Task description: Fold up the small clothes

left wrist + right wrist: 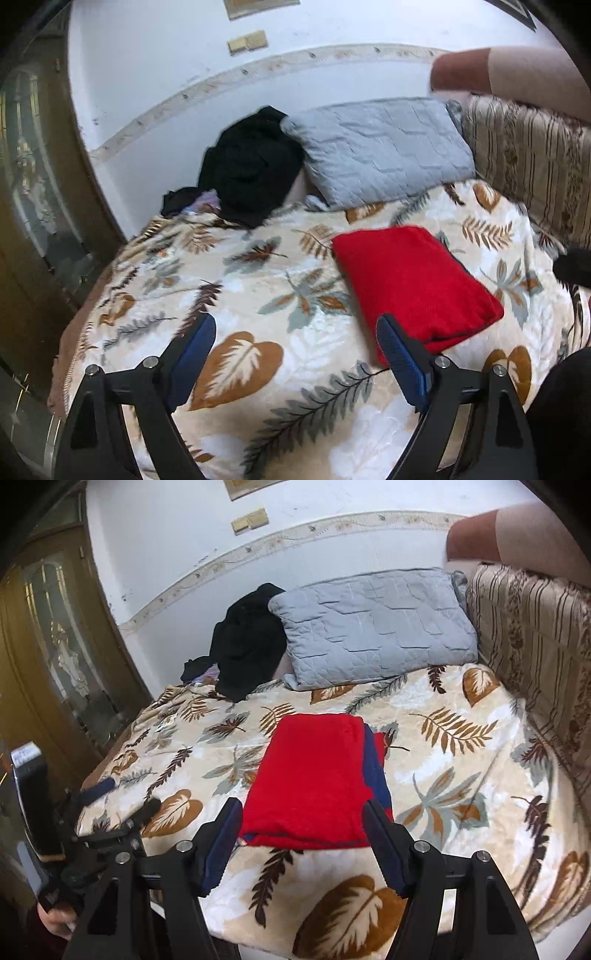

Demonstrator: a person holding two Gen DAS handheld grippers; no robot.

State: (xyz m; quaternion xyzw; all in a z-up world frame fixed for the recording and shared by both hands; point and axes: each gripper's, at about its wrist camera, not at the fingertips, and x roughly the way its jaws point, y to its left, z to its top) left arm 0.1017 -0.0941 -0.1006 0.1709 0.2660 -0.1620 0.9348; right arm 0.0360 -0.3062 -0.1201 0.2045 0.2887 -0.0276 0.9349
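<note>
A red garment [413, 284] lies folded into a neat rectangle on the leaf-patterned blanket [258, 280]; a dark blue layer shows along its right edge in the right wrist view [314, 779]. My left gripper [295, 332] is open and empty, to the left of the red garment, its right finger just in front of the garment's near corner. My right gripper [299, 816] is open and empty, with its fingers on either side of the garment's near edge. The left gripper also shows at the far left of the right wrist view [122, 805].
A black pile of clothes [251, 166] and a grey quilted pillow [380, 147] lie at the back against the white wall. A striped patterned cushion [535, 158] lines the right side. A wooden door with glass [62, 635] stands at the left. The bed's near edge is below the grippers.
</note>
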